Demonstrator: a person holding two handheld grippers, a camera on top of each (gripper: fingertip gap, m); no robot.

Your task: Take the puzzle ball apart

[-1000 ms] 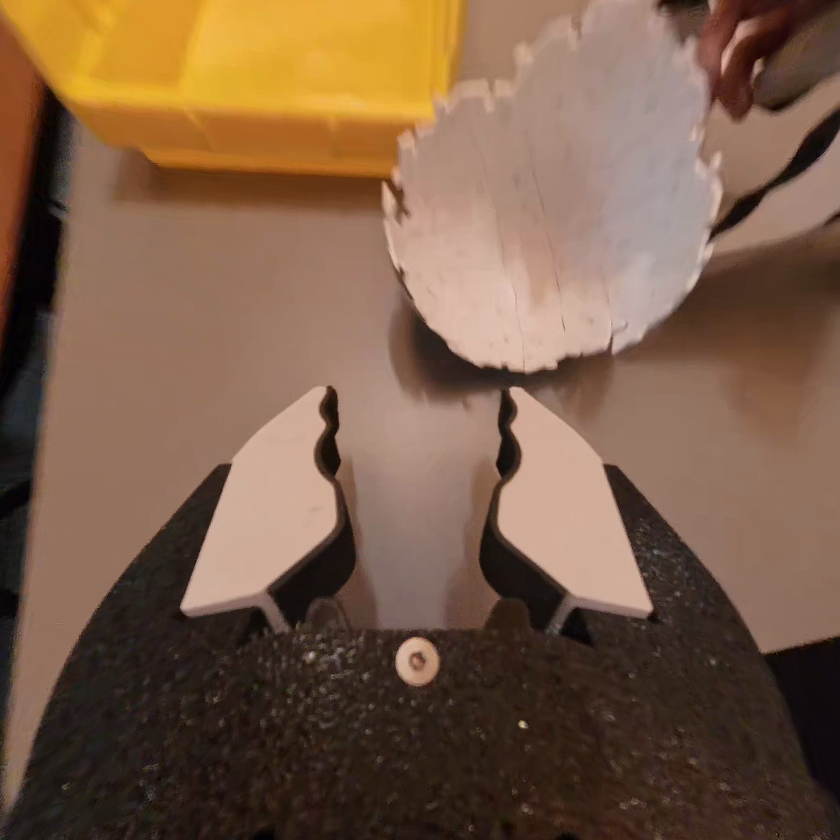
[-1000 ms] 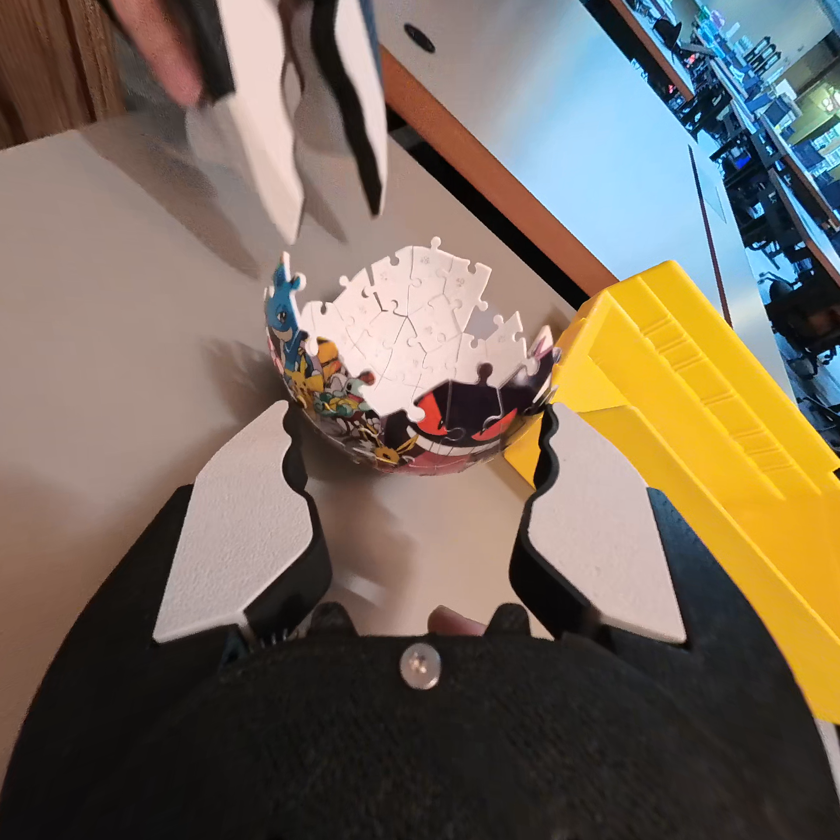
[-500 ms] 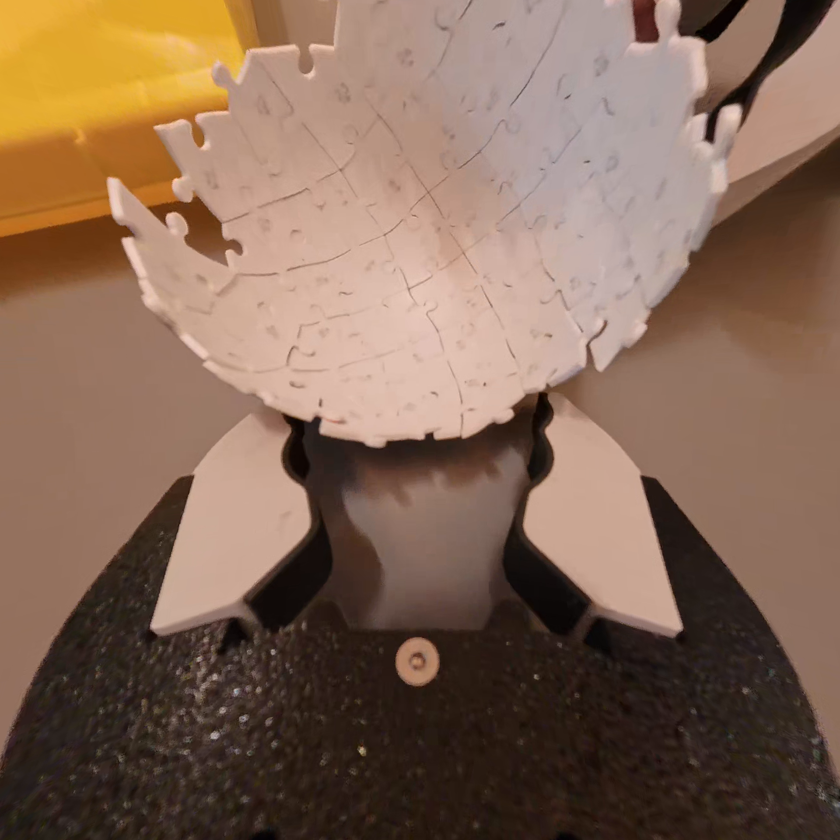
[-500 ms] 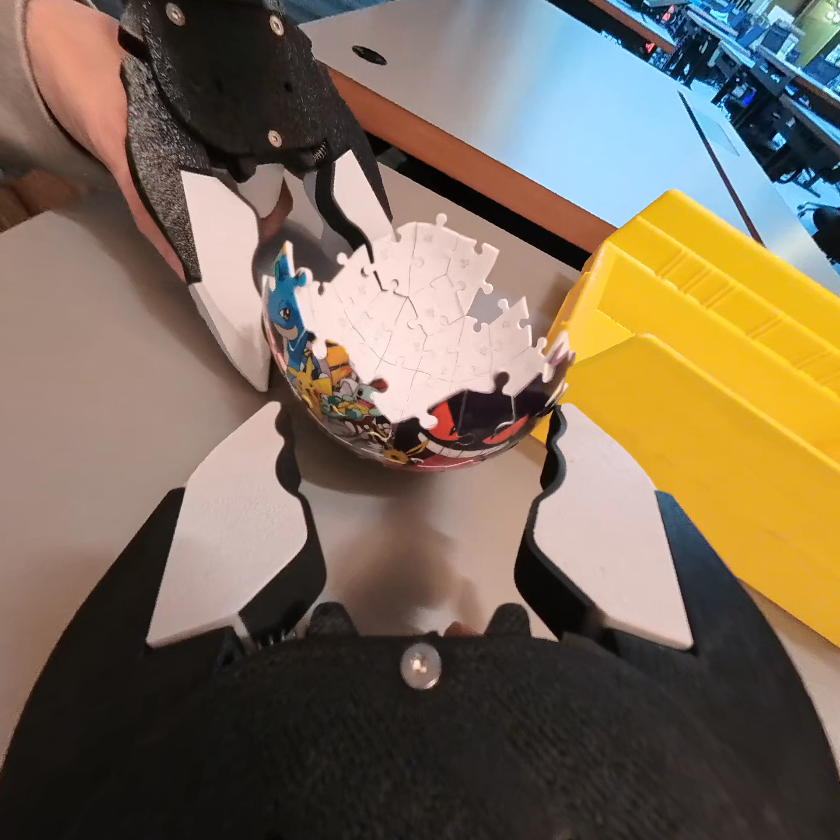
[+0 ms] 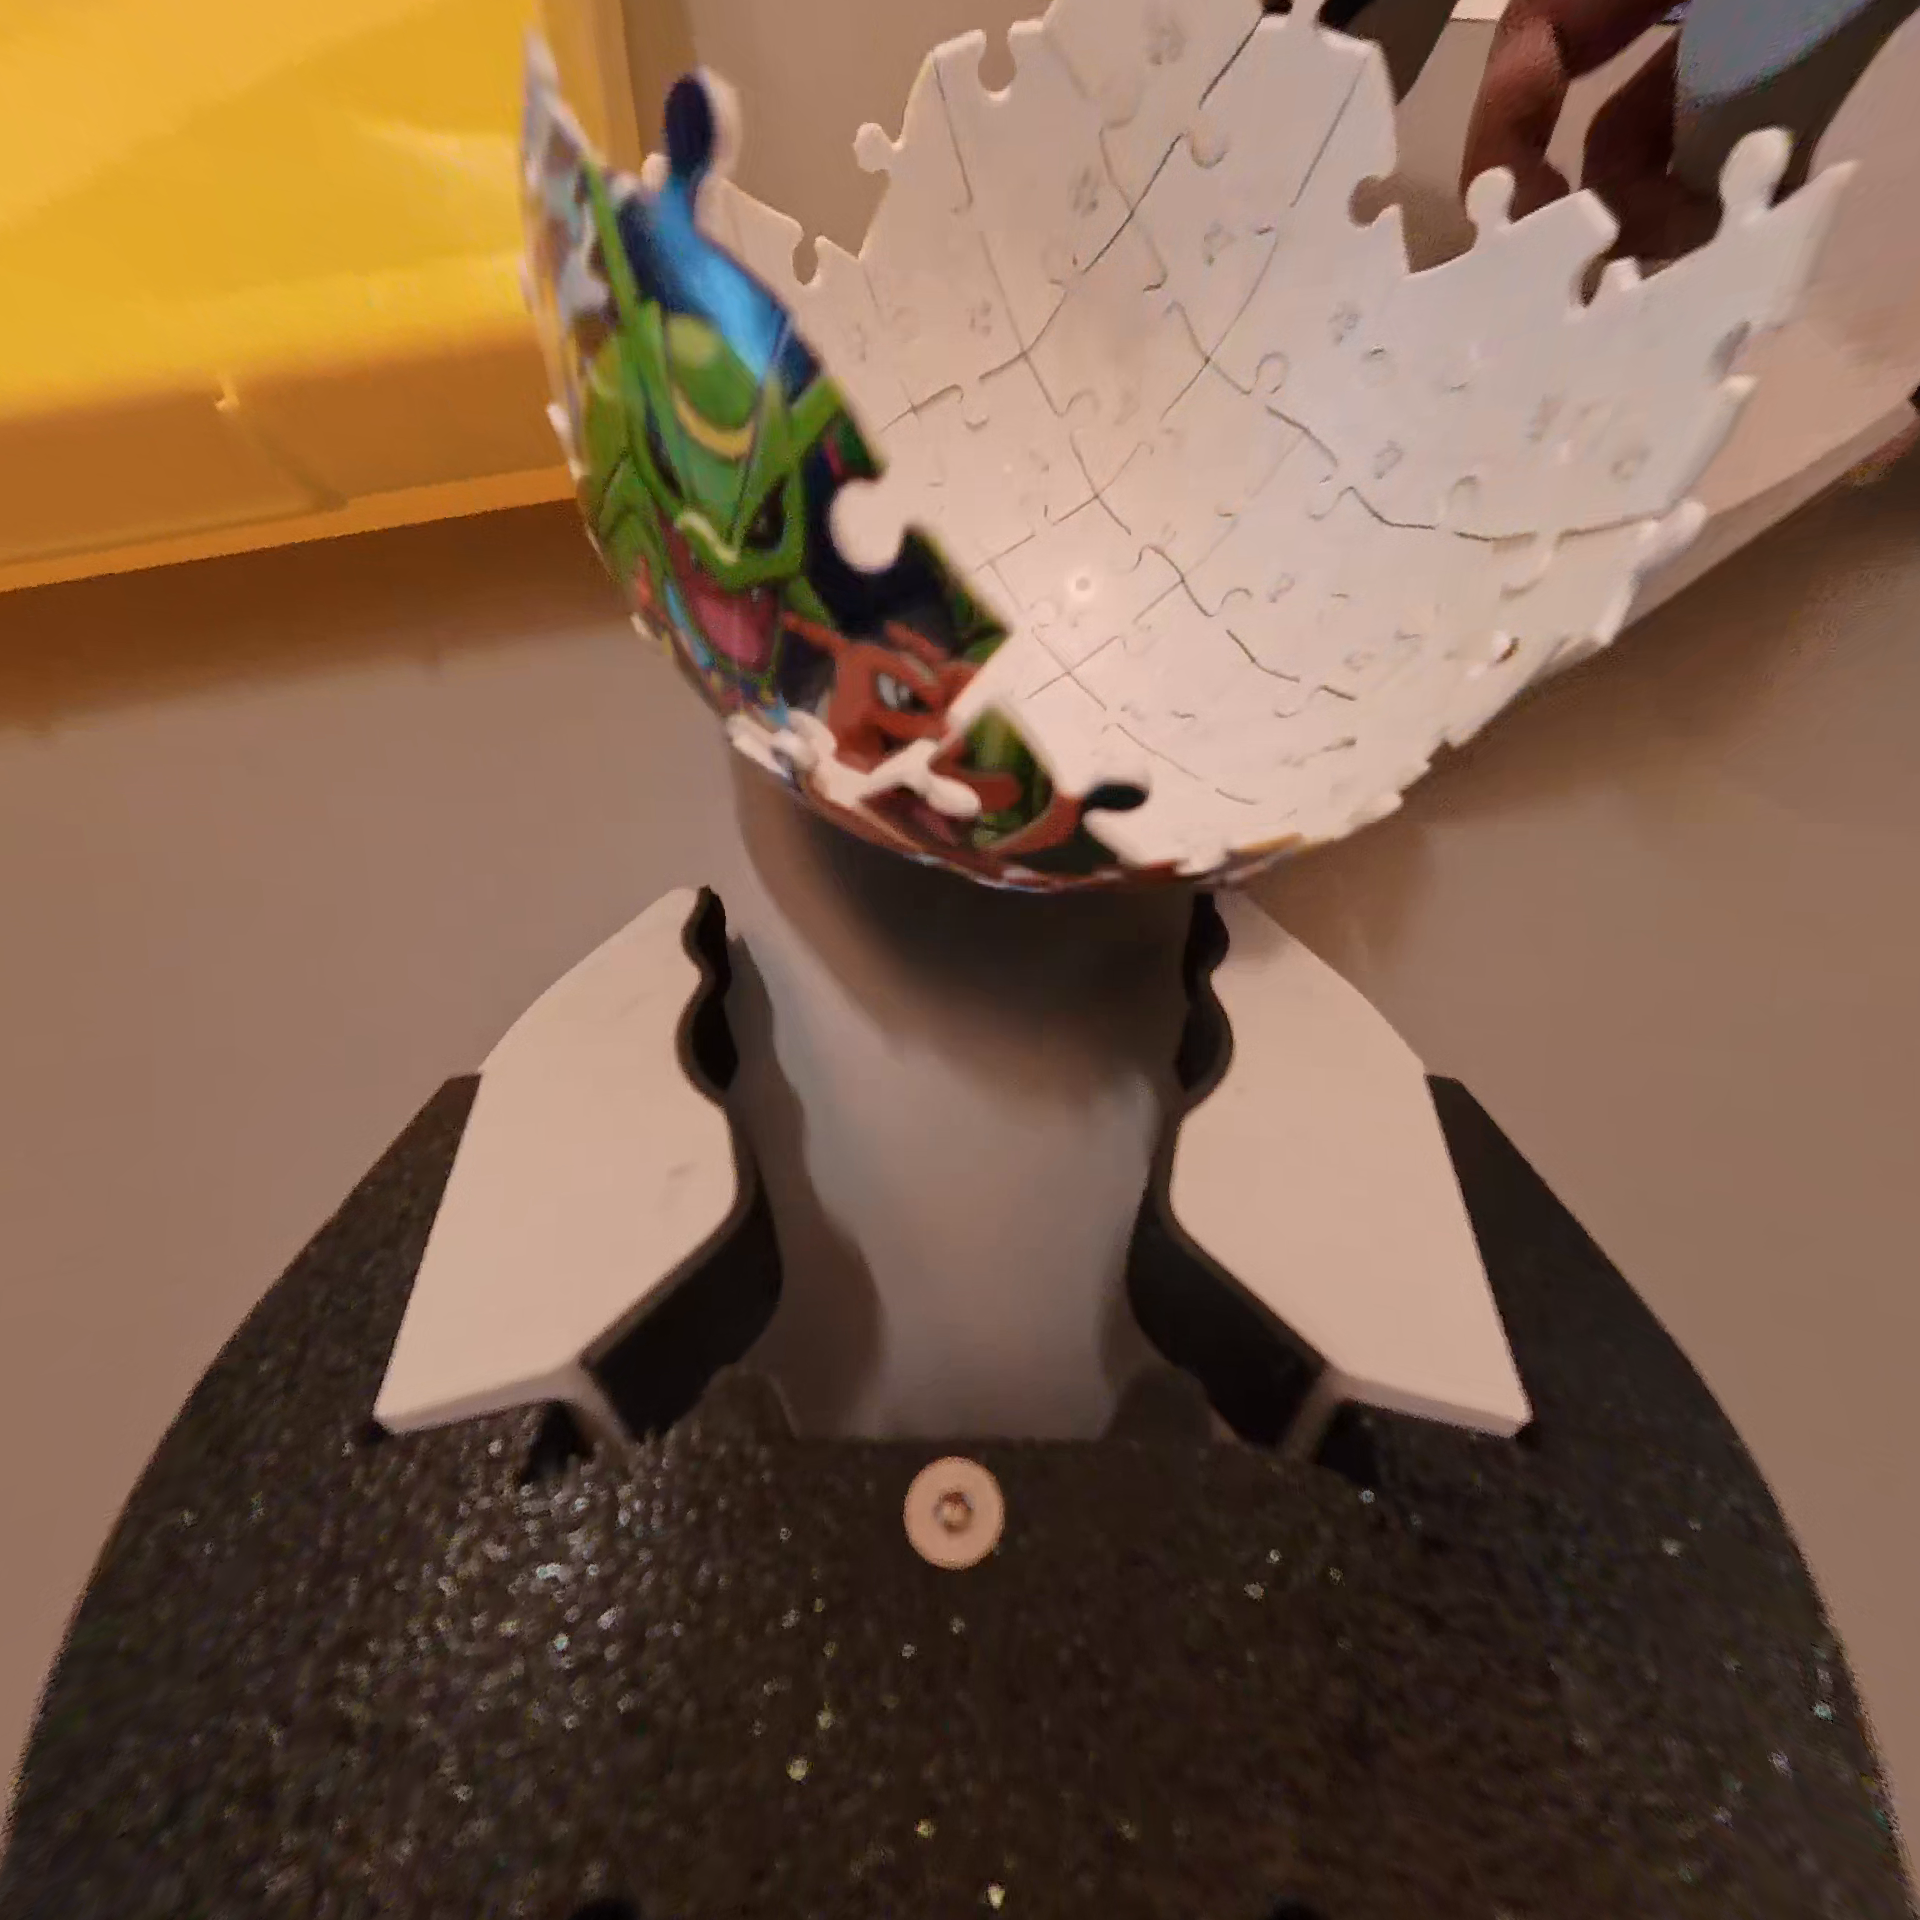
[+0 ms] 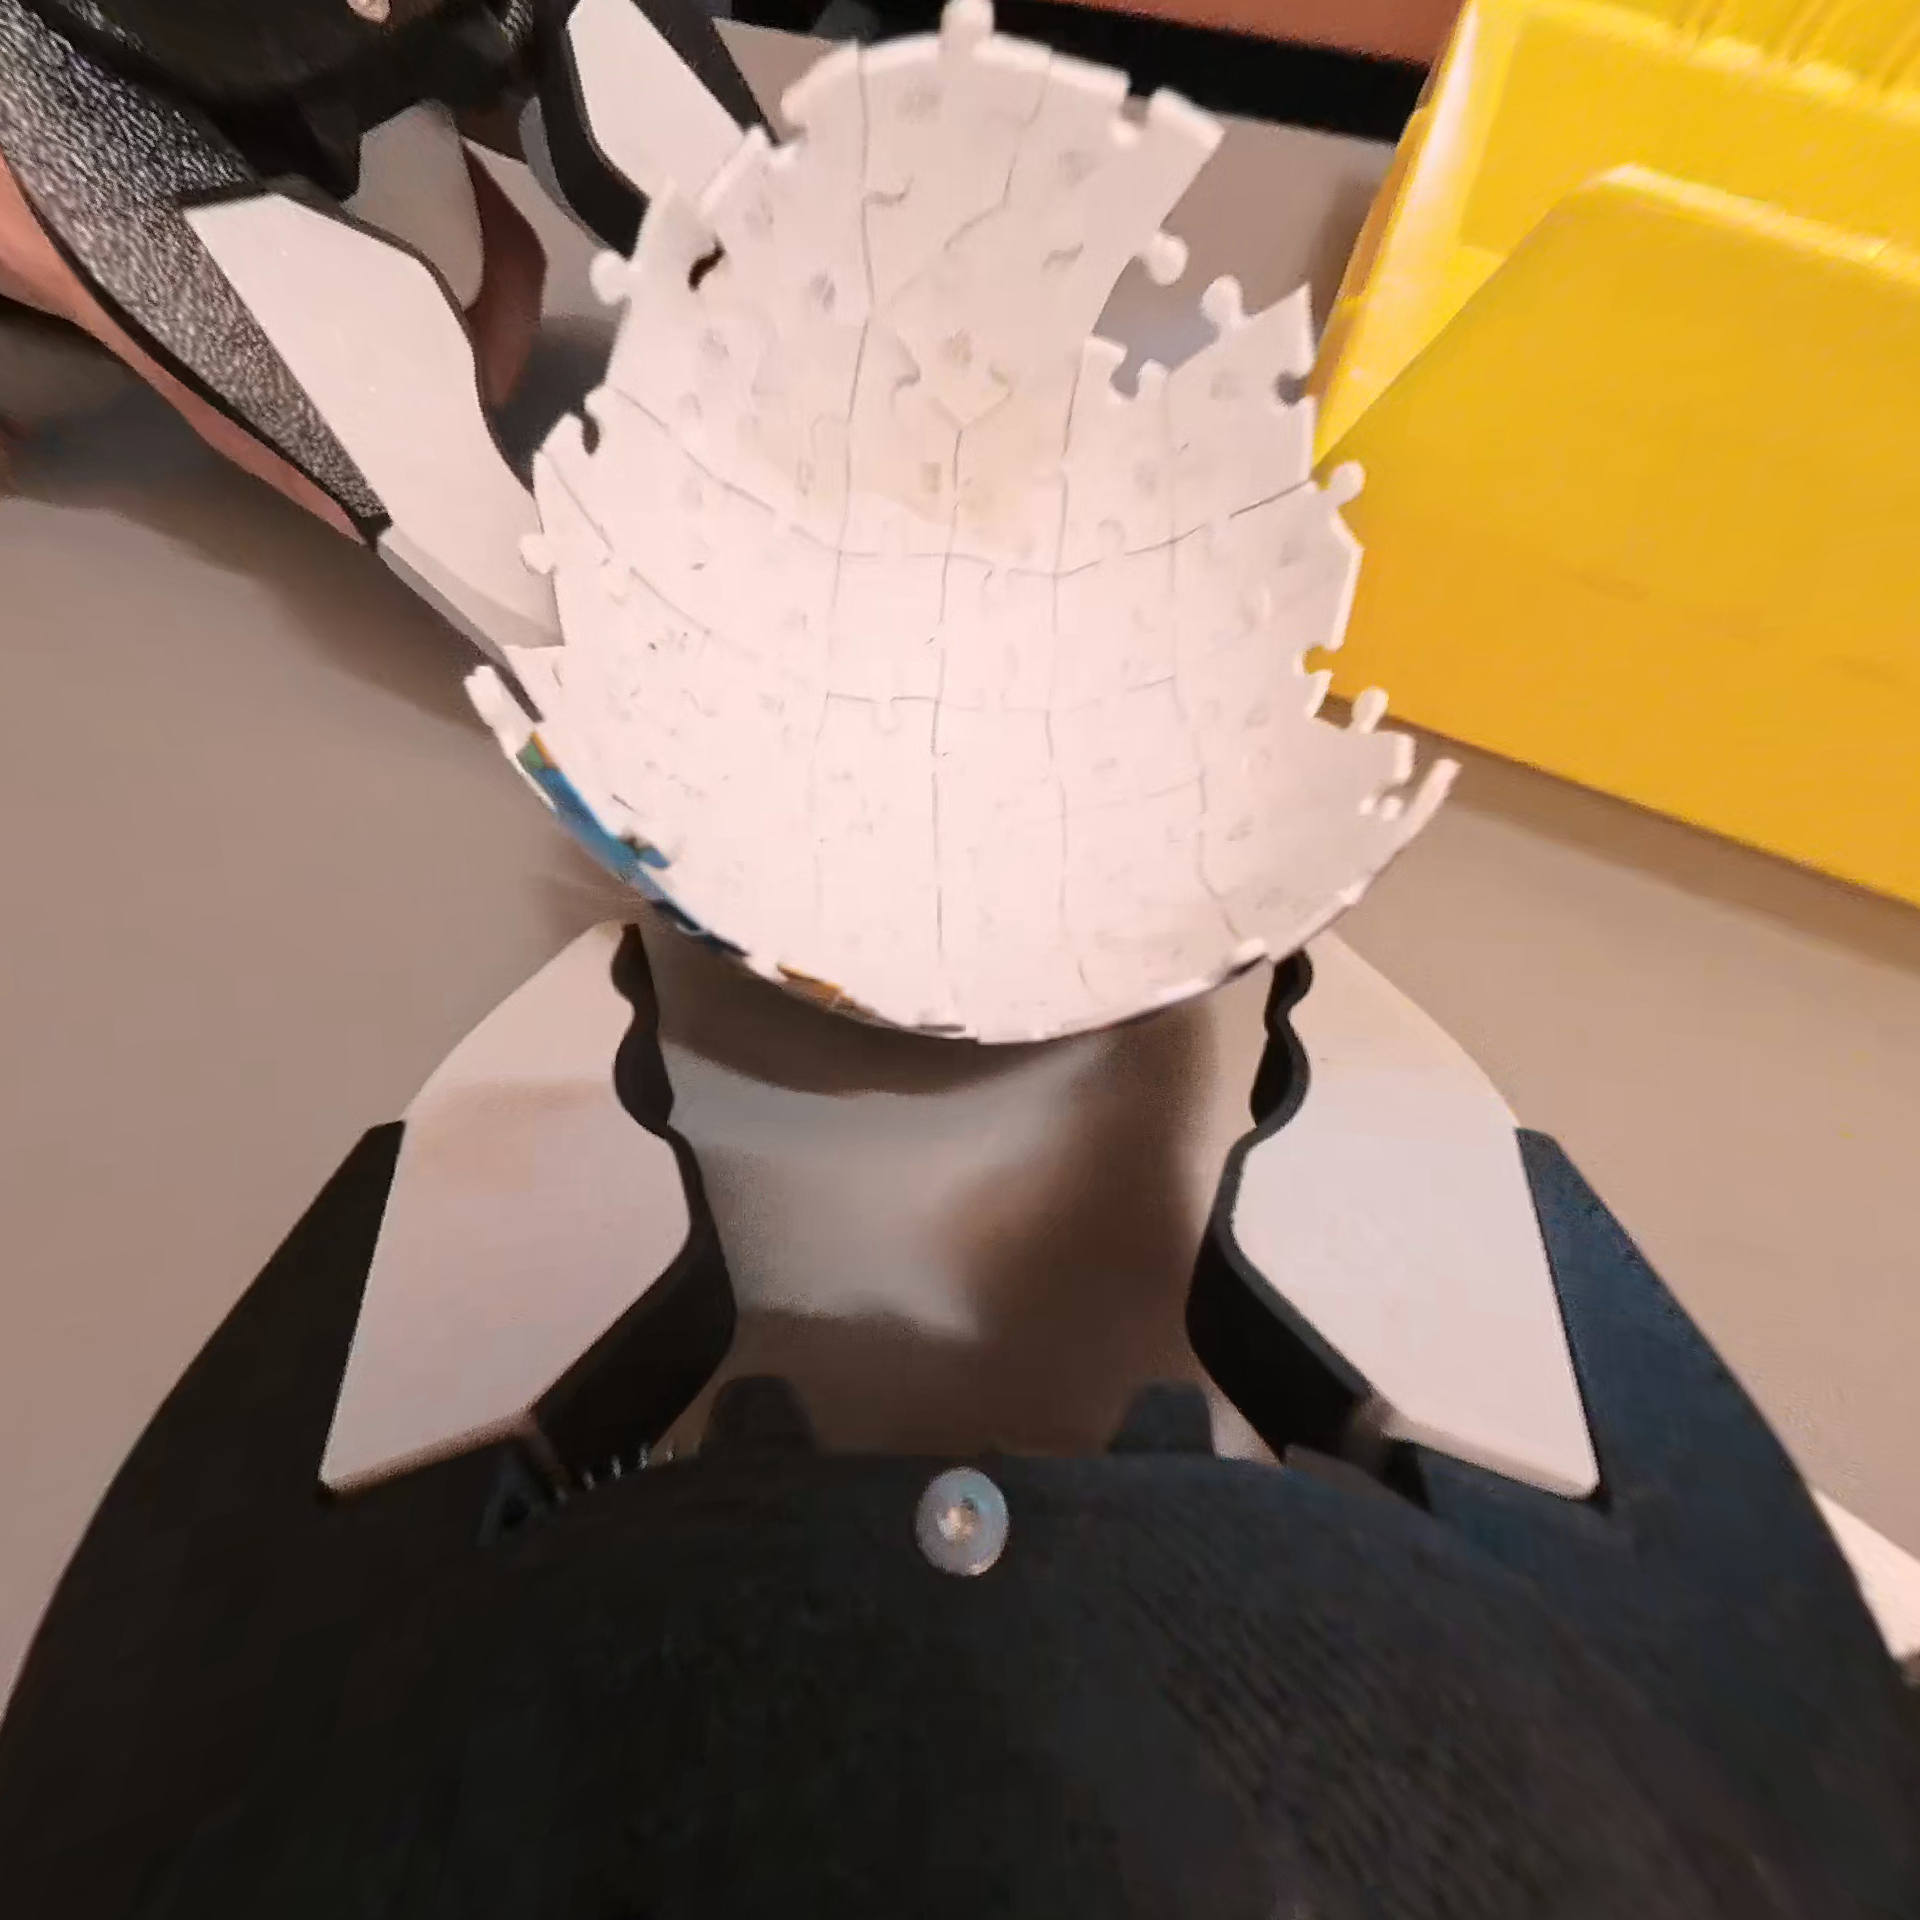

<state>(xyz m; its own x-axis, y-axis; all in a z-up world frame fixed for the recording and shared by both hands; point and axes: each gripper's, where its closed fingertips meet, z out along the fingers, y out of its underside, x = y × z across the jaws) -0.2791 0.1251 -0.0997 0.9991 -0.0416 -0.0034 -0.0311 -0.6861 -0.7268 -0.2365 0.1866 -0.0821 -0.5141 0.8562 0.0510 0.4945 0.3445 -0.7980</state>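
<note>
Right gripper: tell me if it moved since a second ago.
Yes. The right gripper has closed in on the puzzle ball shell: the shell now fills far more of its view, and the yellow bin looms larger.

The right tongs (image 6: 961, 997) stand wide apart over the grey worktop (image 6: 208, 883), holding nothing. Just past their tips sits the ball (image 6: 935, 675), a half shell with a jagged rim, white inside, a strip of coloured print showing low on its left. The left tongs (image 6: 540, 343) reach to the shell's upper left rim. A yellow bin (image 6: 1662, 468) stands just right of the shell.
</note>
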